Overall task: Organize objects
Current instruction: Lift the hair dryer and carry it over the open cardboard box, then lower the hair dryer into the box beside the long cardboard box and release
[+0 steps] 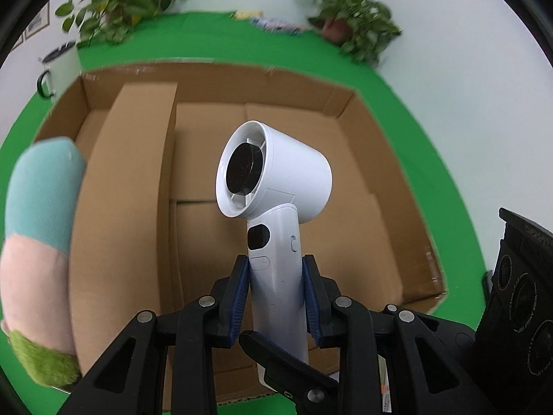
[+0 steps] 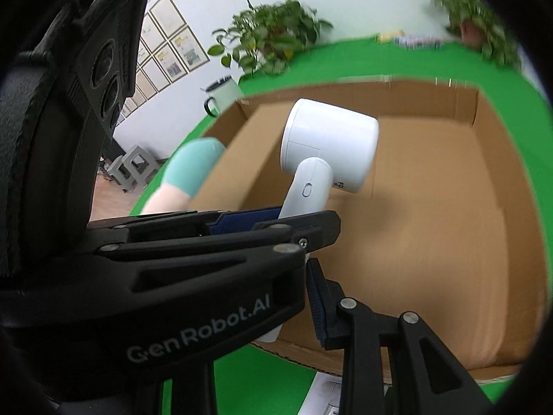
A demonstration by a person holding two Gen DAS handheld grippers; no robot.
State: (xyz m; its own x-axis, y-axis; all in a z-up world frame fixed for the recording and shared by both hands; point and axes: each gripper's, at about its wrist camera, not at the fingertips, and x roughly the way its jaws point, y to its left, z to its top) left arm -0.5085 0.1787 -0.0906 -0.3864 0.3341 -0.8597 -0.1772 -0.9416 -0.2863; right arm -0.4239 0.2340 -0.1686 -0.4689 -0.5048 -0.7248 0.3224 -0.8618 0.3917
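Note:
My left gripper (image 1: 276, 287) is shut on the handle of a white hair dryer (image 1: 276, 180) and holds it upright above an open cardboard box (image 1: 366, 159). The dryer's head (image 2: 328, 145) also shows in the right wrist view, over the box (image 2: 484, 207). The left gripper's body (image 2: 172, 269) fills the left of that view and hides my right gripper's left finger. Only the right finger (image 2: 319, 304) shows, by the box's near edge. A plush toy (image 1: 38, 242) in teal, pink and green stands at the box's left wall.
The box sits on a green cloth (image 1: 446, 159). A cardboard divider (image 1: 131, 180) stands in the box's left part. A white mug (image 1: 58, 69) and two potted plants (image 1: 124, 3) (image 1: 352, 17) stand at the back. White paper (image 2: 328, 390) lies by the box's near edge.

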